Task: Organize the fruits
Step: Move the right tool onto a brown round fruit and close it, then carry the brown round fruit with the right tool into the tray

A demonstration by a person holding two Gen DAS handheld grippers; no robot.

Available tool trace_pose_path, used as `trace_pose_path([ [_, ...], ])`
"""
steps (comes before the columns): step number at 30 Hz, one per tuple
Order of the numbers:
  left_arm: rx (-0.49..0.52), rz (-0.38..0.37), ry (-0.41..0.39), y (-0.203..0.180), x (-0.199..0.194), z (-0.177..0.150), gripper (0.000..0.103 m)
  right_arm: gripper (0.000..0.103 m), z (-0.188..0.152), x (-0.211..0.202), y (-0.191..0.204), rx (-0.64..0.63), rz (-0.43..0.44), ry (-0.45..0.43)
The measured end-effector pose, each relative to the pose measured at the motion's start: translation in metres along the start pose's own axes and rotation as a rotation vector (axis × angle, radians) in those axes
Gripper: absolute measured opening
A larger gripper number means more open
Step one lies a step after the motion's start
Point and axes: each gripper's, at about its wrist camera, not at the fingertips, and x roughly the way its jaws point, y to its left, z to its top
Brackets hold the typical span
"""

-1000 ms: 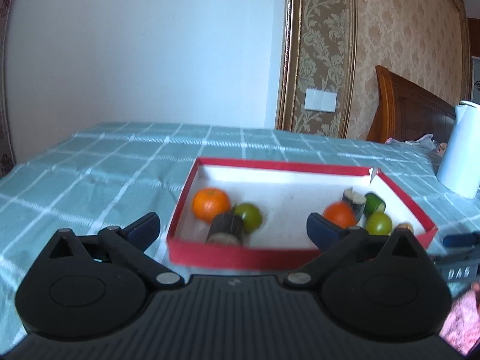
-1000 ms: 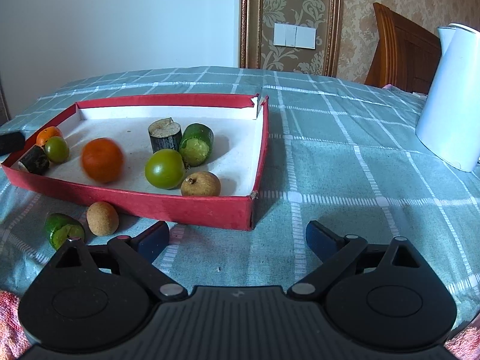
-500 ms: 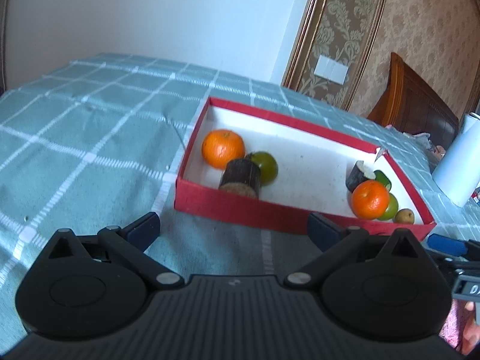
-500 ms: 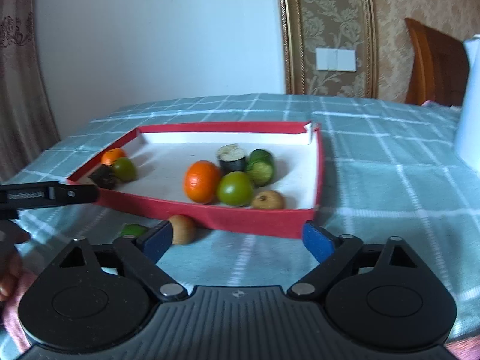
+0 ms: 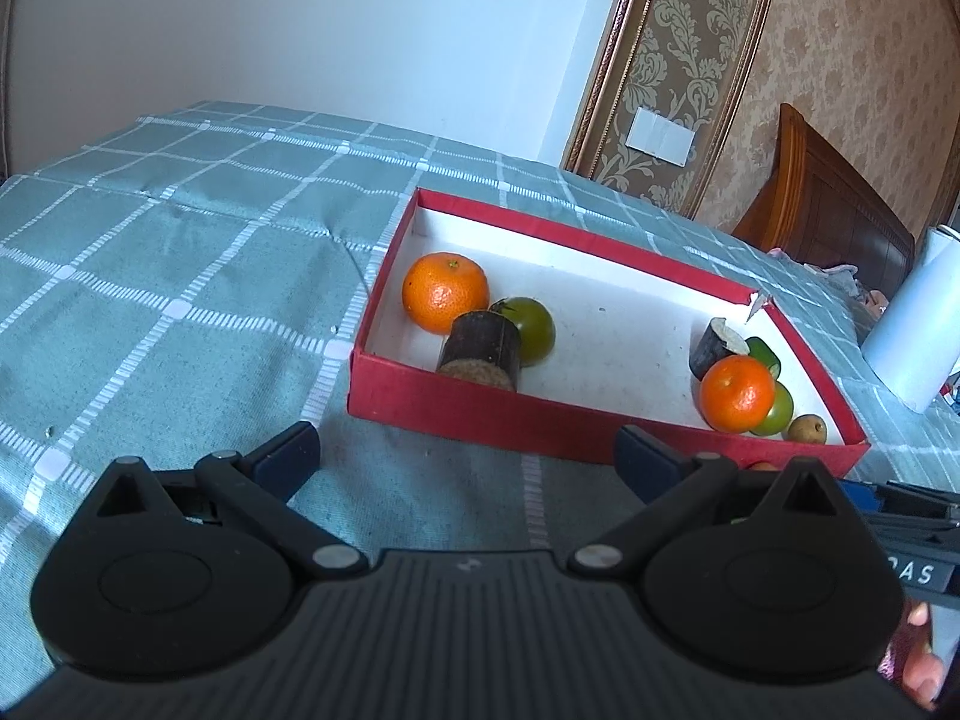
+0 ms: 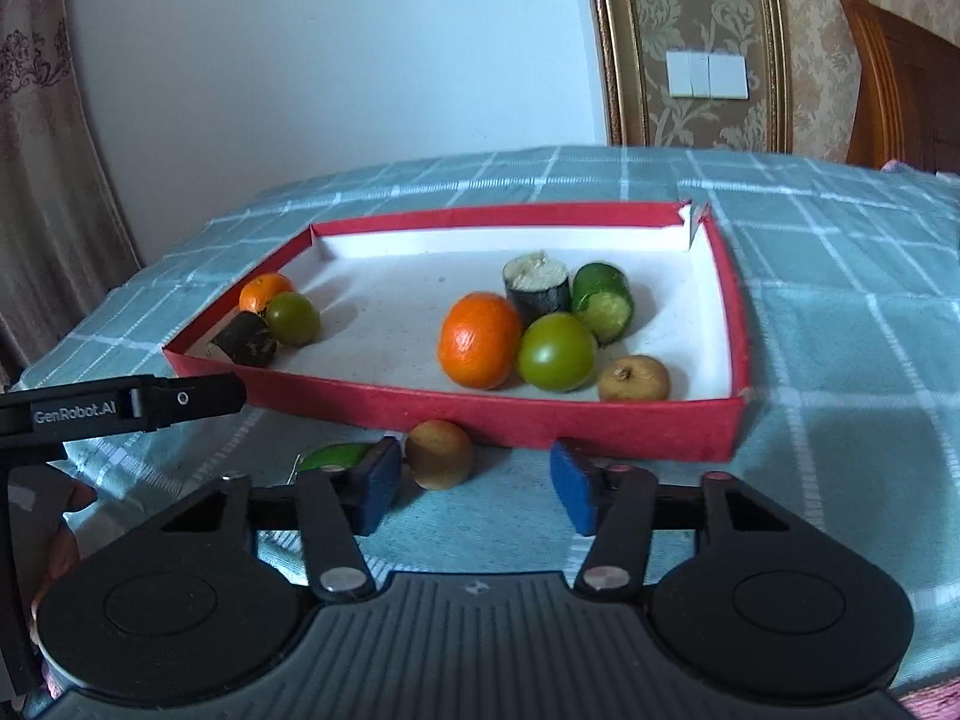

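Both pairs of jaws are spread and hold nothing: the left gripper (image 5: 465, 450) hangs over the checked teal tablecloth (image 5: 180, 276) just short of the red tray (image 5: 480, 414), and the right gripper (image 6: 474, 480) sits low before the tray's near wall, beside a brown fruit (image 6: 439, 453) and a green piece (image 6: 336, 456) lying outside it. Inside the tray lie two oranges (image 6: 480, 348), green tomatoes (image 6: 557, 351) and dark cut chunks (image 6: 537, 291). Beyond the tray stand a pale wall (image 6: 330, 60), patterned wallpaper (image 6: 690, 12) and a wooden headboard (image 5: 828, 204).
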Motion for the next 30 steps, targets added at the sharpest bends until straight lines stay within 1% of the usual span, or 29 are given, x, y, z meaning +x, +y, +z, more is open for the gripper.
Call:
trace_pose_path([
  [3,0.002,0.0,0.001,0.0,0.0,0.0,0.103,0.051,-0.001,0.001,0.004,-0.012,-0.013,-0.005],
  [4,0.003,0.0,0.001,0.0,0.0,0.0,0.103,0.04,-0.002,0.001,0.004,-0.008,0.007,-0.004],
  [5,0.004,-0.001,0.001,0.0,0.0,0.0,0.103,0.035,-0.002,0.001,0.006,-0.017,0.016,-0.001],
  [8,0.005,-0.002,0.001,0.0,-0.001,-0.001,0.103,0.035,-0.005,0.003,0.02,-0.101,-0.038,-0.011],
  [12,0.006,-0.001,0.001,0.0,-0.001,-0.001,0.103,0.032,-0.007,0.005,0.023,-0.122,-0.047,-0.016],
  [13,0.004,-0.002,0.001,0.0,-0.001,-0.001,0.103,0.024,-0.007,0.005,0.024,-0.125,-0.049,-0.014],
  [16,0.004,-0.002,0.001,0.0,-0.001,-0.001,0.103,0.024,-0.008,0.001,0.023,-0.121,-0.05,-0.032],
  [19,0.005,-0.002,0.001,0.0,-0.001,-0.001,0.103,0.024,-0.008,0.001,0.022,-0.119,-0.044,-0.027],
  [23,0.004,-0.003,0.0,0.0,-0.001,-0.001,0.103,0.024,-0.009,-0.008,0.018,-0.106,-0.041,-0.051],
  [30,0.005,-0.003,0.001,0.0,-0.001,-0.001,0.103,0.024,-0.011,-0.027,0.001,-0.083,-0.074,-0.086],
])
